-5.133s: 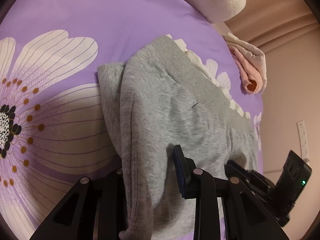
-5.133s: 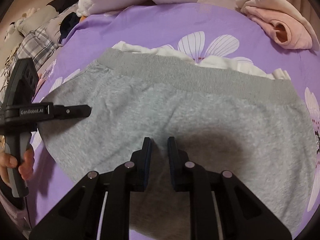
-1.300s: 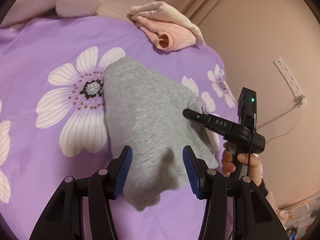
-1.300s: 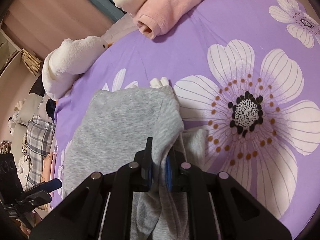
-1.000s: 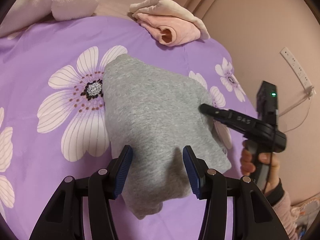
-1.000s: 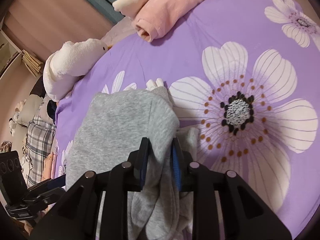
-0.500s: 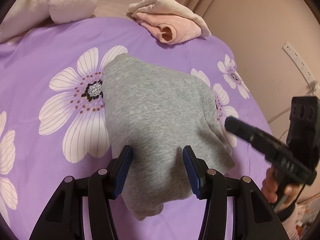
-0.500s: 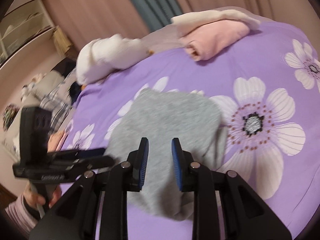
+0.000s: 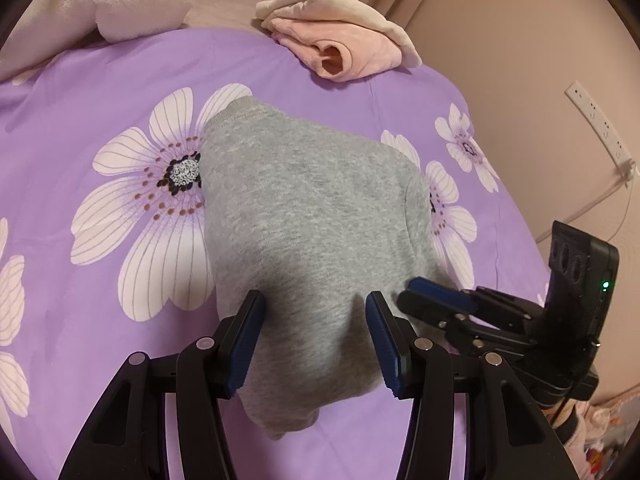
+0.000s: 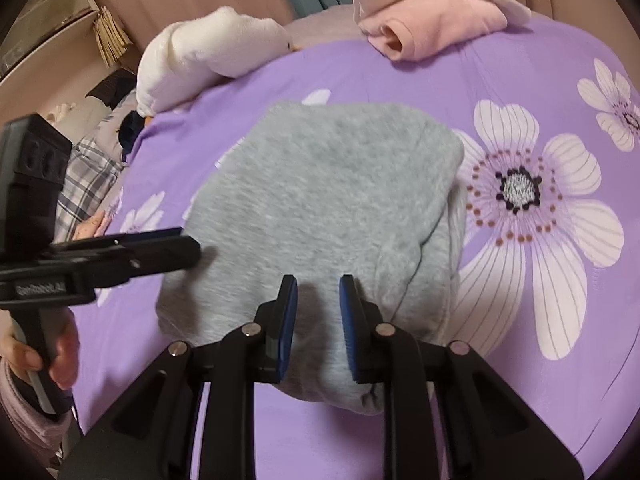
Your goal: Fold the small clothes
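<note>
A grey knit garment [image 9: 304, 224] lies folded in a compact bundle on the purple flowered bedspread [image 9: 100, 92]. It also shows in the right wrist view [image 10: 320, 200]. My left gripper [image 9: 316, 312] is open and empty, its blue pads straddling the near end of the bundle. My right gripper [image 10: 318, 300] is open with a narrower gap, empty, just above the bundle's near edge. The right gripper shows in the left wrist view [image 9: 436, 300] at the bundle's right side, and the left gripper shows in the right wrist view [image 10: 176, 248] at its left side.
A folded pink and cream garment [image 9: 344, 40] lies at the far edge of the bed, also in the right wrist view [image 10: 436, 20]. A white plush pillow [image 10: 208, 56] sits at the back left. A plaid cloth [image 10: 88, 176] lies off the left edge. A wall with a socket strip [image 9: 596, 124] is at the right.
My right gripper has let go of the grey garment, opened and drawn back to the bundle's near side. The left gripper stays open and still. The garment lies folded over.
</note>
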Demonstrator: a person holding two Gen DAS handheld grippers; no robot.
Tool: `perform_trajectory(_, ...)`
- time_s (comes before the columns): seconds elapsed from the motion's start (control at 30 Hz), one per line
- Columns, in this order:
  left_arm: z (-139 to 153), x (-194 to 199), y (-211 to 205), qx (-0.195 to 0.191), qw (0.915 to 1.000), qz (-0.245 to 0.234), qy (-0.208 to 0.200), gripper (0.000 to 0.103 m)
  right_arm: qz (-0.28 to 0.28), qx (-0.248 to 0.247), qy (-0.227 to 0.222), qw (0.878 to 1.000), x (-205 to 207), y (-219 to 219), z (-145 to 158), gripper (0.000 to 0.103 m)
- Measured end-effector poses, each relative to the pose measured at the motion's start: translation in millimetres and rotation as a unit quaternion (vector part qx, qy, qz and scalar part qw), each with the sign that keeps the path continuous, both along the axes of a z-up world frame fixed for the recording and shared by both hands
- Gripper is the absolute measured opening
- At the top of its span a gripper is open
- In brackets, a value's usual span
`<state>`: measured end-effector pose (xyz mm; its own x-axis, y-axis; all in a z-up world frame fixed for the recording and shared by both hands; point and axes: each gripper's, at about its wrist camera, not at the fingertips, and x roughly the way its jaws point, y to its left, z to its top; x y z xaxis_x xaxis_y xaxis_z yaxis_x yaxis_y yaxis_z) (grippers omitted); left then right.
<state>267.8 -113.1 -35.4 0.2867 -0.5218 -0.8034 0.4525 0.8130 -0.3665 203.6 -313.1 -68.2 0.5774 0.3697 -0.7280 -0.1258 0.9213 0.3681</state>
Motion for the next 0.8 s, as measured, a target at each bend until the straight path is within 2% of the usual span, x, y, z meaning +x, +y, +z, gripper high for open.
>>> perform_trajectory(0.3,-7.6,0.5,-5.9,0.006,1.0000,-0.007,0.004,0.050,-0.002,-0.001,0.018,1.000,2.6,4.7,-14.6,0.022)
perform_trajectory(0.43,-9.0,-1.8,-8.6,0.006,0.9999,-0.015,0.000,0.061,-0.003,0.008,0.026,1.000,4.6,4.1,-13.6,0.022)
perform_trajectory(0.53,-9.0,-4.7,-11.7,0.016,0.9996,-0.021,-0.012,0.062,-0.011,0.032,0.016,0.999,3.4,-1.6,0.5,0.025)
perform_trajectory(0.6,-9.3,-5.3,-12.0,0.017,0.9995,-0.024,-0.014,0.062,-0.019,0.045,-0.011,0.999,3.6,-5.7,15.4,0.037)
perform_trajectory(0.7,-9.3,-4.5,-9.5,0.009,0.9996,-0.024,-0.011,0.062,-0.024,0.059,-0.033,0.997,16.1,-8.2,32.4,0.039)
perform_trajectory(0.8,-9.5,-4.8,-7.1,0.000,0.9997,-0.024,-0.009,0.062,-0.019,0.062,-0.034,0.997,40.1,-0.5,38.9,0.039)
